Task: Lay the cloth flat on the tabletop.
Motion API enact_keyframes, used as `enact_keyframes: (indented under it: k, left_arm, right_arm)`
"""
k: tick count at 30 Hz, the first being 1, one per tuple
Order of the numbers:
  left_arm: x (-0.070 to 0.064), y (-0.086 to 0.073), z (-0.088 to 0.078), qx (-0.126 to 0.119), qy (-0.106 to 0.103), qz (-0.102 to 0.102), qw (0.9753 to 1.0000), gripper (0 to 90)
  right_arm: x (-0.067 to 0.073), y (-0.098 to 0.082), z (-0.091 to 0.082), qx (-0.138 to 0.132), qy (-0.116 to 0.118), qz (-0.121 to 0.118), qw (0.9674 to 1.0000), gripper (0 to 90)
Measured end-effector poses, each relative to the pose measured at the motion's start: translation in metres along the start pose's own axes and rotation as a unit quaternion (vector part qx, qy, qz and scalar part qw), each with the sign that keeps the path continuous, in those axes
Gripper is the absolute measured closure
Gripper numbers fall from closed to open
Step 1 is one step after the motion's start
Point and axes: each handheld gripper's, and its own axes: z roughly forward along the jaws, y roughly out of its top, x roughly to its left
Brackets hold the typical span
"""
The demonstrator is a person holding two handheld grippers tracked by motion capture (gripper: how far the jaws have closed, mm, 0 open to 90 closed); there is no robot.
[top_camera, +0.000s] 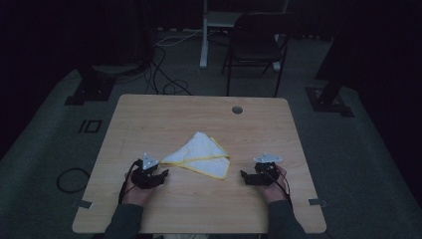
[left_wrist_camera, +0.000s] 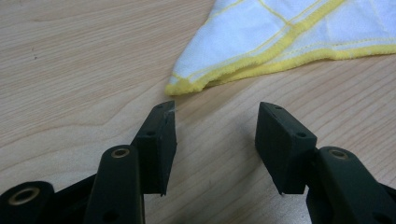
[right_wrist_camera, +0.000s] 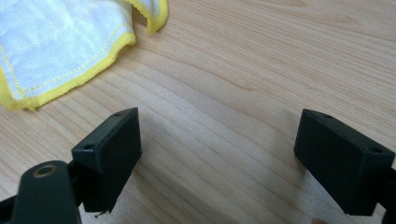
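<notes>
- Fingers (left_wrist_camera: 159, 140) of the left gripper (top_camera: 160, 175) are standing apart, released, with bare wood between them; fingers (right_wrist_camera: 109, 154) of the right gripper (top_camera: 245, 175) are likewise spread wide and gripping nothing.
- Lying folded near the middle of the wooden table (top_camera: 149, 114) is a white cloth with yellow hem (top_camera: 201, 155), its long axis running from about 8 o'clock to 2 o'clock in the high view, one narrow corner pointing at the left gripper and a broader flap pointing down toward 5 o'clock.
- Seen from the left gripper view, the cloth's pointed corner (left_wrist_camera: 187, 86) is sitting just beyond the fingertips at roughly 12 o'clock, apart from them, and the stitched yellow lines crossing the white weave are showing here, detail lost in the dim high view.
- Seen from the right gripper view, the cloth's edge (right_wrist_camera: 60, 56) is lying at about 10 o'clock from the fingers, near but not touching.
- Looking from above, both hands are resting on the table with the cloth between the two grippers, and a dark chair (top_camera: 254, 45) is standing on the floor beyond the table's far edge.
</notes>
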Motion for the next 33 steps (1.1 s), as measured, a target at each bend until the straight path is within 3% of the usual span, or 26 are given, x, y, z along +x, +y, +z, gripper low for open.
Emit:
enact_keyframes:
  k: [5,7,8,11,19,20,24,33]
  left_arm:
    - [0.007,0.001,-0.002,0.003,-0.012,-0.033,0.9994,54.6]
    - [0.009,0.001,-0.004,0.0,-0.01,-0.034,0.9994,54.6]
    - [0.01,0.001,-0.005,-0.001,-0.01,-0.035,0.9993,54.7]
    - [0.01,0.001,-0.008,-0.006,-0.01,-0.036,0.9993,54.7]
    - [0.009,0.006,-0.016,-0.036,-0.008,-0.021,0.9991,54.6]
    - [0.009,0.008,-0.016,-0.038,-0.008,-0.02,0.999,54.6]
    - [0.009,0.015,-0.017,-0.046,-0.03,-0.03,0.9981,55.5]
    - [-0.003,0.036,-0.01,-0.045,-0.039,0.009,0.9982,55.9]
  right_arm:
    - [0.001,0.0,-0.001,-0.002,0.001,0.0,1.0,21.7]
    - [0.002,0.001,-0.002,-0.001,0.001,0.0,1.0,23.5]
    - [0.002,0.002,-0.003,0.0,0.0,0.0,1.0,31.9]
    - [0.005,0.003,-0.005,-0.004,-0.001,-0.003,1.0,38.9]
    - [0.016,0.013,-0.015,-0.034,0.004,-0.018,0.9993,45.8]
    - [0.02,0.017,-0.018,-0.041,0.008,-0.029,0.9987,48.9]
    - [0.023,0.021,-0.019,-0.042,0.019,-0.038,0.9982,56.9]
    - [0.028,0.023,-0.017,-0.036,0.024,-0.044,0.9981,63.8]
